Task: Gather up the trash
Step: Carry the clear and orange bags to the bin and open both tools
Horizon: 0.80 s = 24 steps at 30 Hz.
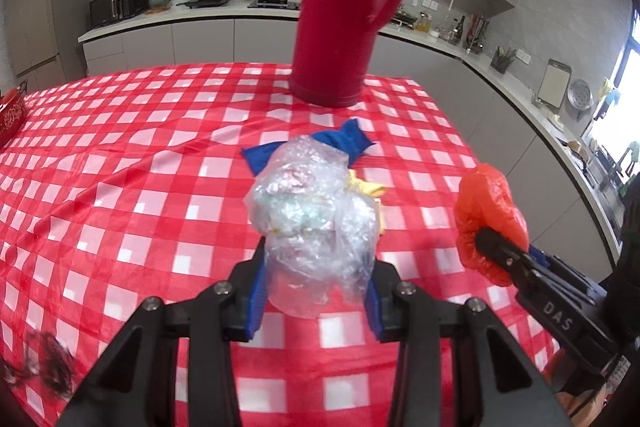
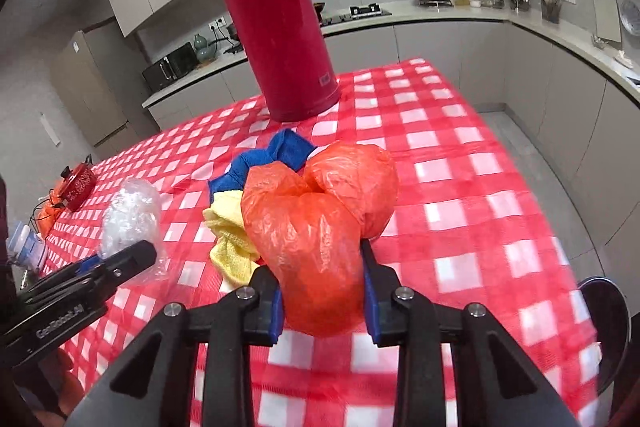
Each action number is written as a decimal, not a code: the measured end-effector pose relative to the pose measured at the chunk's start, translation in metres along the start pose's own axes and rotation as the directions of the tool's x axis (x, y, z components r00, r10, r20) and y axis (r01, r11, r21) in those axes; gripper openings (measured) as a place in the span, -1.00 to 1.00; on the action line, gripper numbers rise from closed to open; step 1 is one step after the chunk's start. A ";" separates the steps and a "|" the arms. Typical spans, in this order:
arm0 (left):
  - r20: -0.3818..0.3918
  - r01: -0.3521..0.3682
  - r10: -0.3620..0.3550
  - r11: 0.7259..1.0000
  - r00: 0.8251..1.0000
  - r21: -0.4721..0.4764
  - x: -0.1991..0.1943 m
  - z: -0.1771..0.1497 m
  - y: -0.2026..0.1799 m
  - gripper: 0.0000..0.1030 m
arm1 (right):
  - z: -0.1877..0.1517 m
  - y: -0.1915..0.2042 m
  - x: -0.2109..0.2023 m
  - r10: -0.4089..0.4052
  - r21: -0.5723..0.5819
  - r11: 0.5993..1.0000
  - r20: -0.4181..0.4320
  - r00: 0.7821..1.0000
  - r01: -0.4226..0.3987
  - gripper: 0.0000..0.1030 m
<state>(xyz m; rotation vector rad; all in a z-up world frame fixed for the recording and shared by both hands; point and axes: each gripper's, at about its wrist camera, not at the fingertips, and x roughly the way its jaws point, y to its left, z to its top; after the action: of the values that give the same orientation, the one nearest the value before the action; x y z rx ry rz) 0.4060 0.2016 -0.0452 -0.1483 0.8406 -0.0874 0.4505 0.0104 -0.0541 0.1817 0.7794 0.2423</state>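
Note:
My left gripper is shut on a crumpled clear plastic bag and holds it above the red checked tablecloth. My right gripper is shut on a crumpled orange plastic bag, also held above the cloth. In the left wrist view the orange bag and right gripper show at the right. In the right wrist view the clear bag and left gripper show at the left. A blue cloth and a yellow cloth lie on the table behind both bags.
A tall red thermos stands at the far side of the table. A red tin and small items sit at the table's left end. A dark tangle lies near the left front. Kitchen counters run behind and to the right.

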 end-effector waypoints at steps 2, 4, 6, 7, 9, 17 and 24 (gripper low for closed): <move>0.004 0.005 -0.005 1.000 1.000 0.005 -0.005 -0.002 -0.010 -0.19 | -0.004 -0.006 -0.013 -0.003 -0.003 1.000 0.004 1.000 0.003 -0.36; 0.005 0.010 -0.010 1.000 1.000 0.007 -0.009 -0.004 -0.019 -0.19 | -0.008 -0.013 -0.023 -0.001 0.004 1.000 0.003 1.000 0.001 -0.35; 0.005 0.022 -0.022 1.000 1.000 0.013 -0.013 -0.006 -0.028 -0.19 | -0.013 -0.021 -0.033 -0.001 0.008 1.000 0.001 1.000 0.001 -0.35; 0.005 0.026 -0.026 1.000 1.000 0.017 -0.015 -0.007 -0.034 -0.19 | -0.015 -0.024 -0.038 -0.003 0.009 1.000 0.001 1.000 0.003 -0.35; 0.005 0.032 -0.032 0.999 0.999 0.021 -0.019 -0.011 -0.043 -0.19 | -0.018 -0.033 -0.047 -0.007 0.012 1.000 0.002 1.000 0.007 -0.35; -0.001 0.074 -0.074 0.995 0.997 0.065 -0.027 -0.020 -0.092 -0.19 | -0.027 -0.070 -0.088 -0.042 0.038 0.998 0.023 0.999 0.041 -0.36; -0.024 0.121 -0.120 0.987 0.993 0.101 -0.027 -0.033 -0.138 -0.19 | -0.038 -0.113 -0.121 -0.087 0.082 0.993 0.036 0.996 0.084 -0.36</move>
<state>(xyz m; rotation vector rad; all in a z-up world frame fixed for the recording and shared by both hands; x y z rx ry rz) 0.3606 0.0659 -0.0241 -0.1017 0.8426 -0.2454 0.3576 -0.1288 -0.0278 0.2274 0.7568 0.1259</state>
